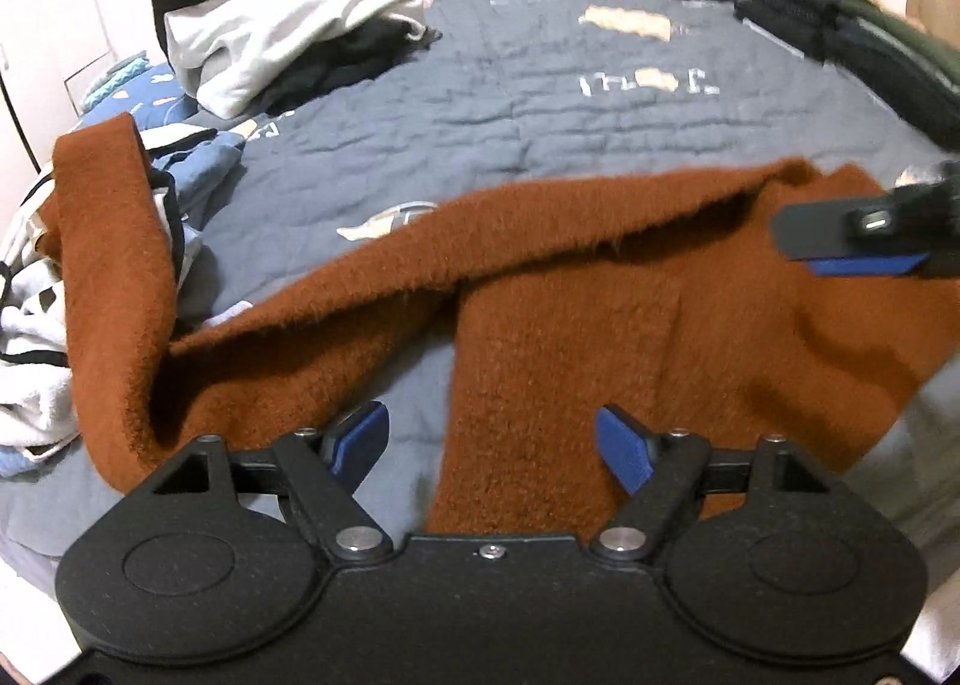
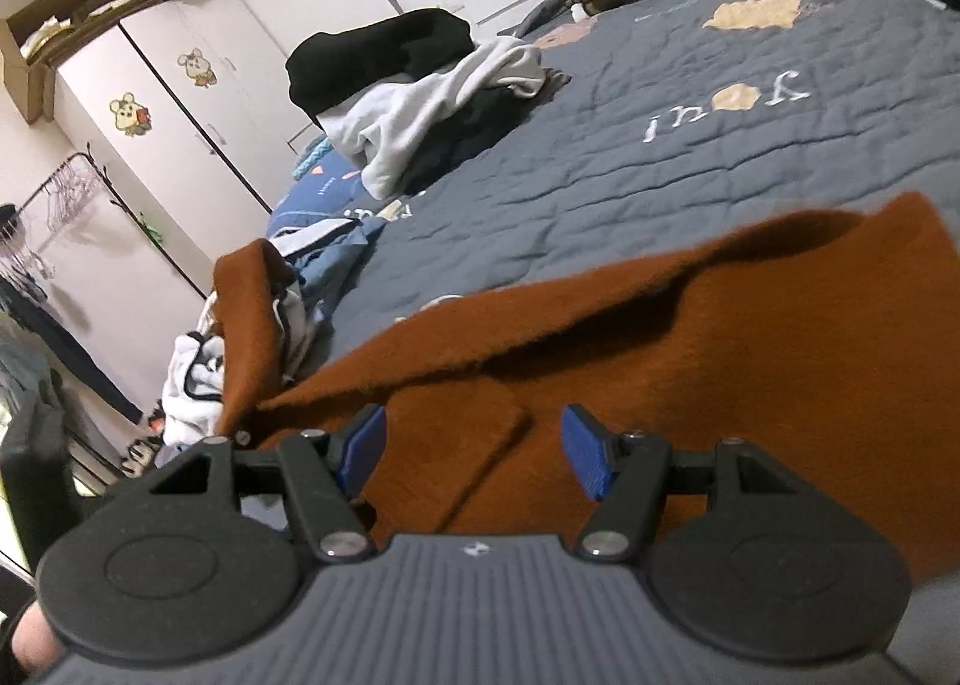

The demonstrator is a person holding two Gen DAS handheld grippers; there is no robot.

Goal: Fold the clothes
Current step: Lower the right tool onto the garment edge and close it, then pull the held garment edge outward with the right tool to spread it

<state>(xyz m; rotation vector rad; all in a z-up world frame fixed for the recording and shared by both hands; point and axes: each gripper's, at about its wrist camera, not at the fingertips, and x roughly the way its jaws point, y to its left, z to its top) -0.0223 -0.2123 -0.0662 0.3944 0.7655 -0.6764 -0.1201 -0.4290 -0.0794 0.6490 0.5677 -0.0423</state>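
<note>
Left wrist view: left tool (image 1: 492,445) spread, empty, just above rust sweater (image 1: 600,337) lying rumpled across near edge of bed (image 1: 540,102). Right tool (image 2: 474,451) likewise spread, gripping nothing, over same sweater (image 2: 660,373).

Risks, as judged: fuzzy knit sliding between pads; pinching one layer only where top flap overlaps, skewing any fold; sleeve (image 1: 102,241) draped over side pile (image 1: 36,325), likely to drag those clothes along.

Hard to make out: sweater's near hem, hidden under tools; collar and second sleeve; right edge blurred.
</note>
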